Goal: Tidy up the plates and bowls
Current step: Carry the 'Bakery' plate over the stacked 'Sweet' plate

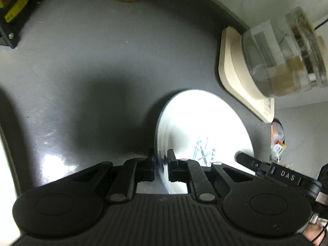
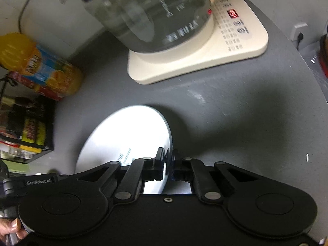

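Note:
A white plate (image 1: 201,127) with a blue print is held by its rim from two sides over the dark grey counter (image 1: 92,61). My left gripper (image 1: 161,161) is shut on the plate's left edge, the rim pinched between its black pads. In the right wrist view the same plate (image 2: 127,135) lies to the left, and my right gripper (image 2: 169,158) is shut on its right edge. One of the right gripper's fingers (image 1: 245,158) shows at the plate's far rim in the left wrist view. No bowl is in view.
A glass kettle (image 2: 155,14) stands on a cream base with buttons (image 2: 235,41) just behind the plate. An orange juice bottle (image 2: 41,65) and a black rack of packets (image 2: 30,127) are at the left. A wall socket (image 2: 300,33) is at the right.

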{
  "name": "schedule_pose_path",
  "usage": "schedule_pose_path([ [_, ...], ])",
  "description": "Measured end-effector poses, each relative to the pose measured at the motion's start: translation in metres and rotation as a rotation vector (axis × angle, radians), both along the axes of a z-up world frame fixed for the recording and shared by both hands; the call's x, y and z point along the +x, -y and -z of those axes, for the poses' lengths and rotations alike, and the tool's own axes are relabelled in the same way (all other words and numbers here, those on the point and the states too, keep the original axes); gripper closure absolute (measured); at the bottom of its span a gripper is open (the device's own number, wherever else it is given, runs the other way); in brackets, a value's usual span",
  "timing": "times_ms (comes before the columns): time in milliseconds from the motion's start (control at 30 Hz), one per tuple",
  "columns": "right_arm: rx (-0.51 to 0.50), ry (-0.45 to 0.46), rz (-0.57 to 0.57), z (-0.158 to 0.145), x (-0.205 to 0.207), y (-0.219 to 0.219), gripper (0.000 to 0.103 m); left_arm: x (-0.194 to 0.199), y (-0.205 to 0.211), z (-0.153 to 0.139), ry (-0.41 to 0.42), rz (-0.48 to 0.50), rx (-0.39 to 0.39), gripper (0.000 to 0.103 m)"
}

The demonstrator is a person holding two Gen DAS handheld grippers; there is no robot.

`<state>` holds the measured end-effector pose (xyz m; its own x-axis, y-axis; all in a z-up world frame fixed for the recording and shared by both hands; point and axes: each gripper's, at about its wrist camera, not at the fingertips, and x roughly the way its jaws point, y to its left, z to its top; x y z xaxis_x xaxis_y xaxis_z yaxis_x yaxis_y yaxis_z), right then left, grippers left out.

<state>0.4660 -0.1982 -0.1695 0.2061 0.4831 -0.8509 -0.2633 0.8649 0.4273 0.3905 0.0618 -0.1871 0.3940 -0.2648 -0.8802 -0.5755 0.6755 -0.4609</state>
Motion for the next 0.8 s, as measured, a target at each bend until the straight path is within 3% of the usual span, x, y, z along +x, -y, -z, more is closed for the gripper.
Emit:
schedule_pose_path([
  [433, 0.086, 0.054, -0.071, -0.022, -0.014, 0.0, 0.096, -0.027, -0.001, -0.028, 0.052, -0.067, 0.047, 0.096],
  [800, 0.162, 0.103, -0.226, -0.044, -0.039, -0.025, 0.096, -0.089, -0.004, -0.062, 0.093, -0.198, 0.106, 0.095],
])
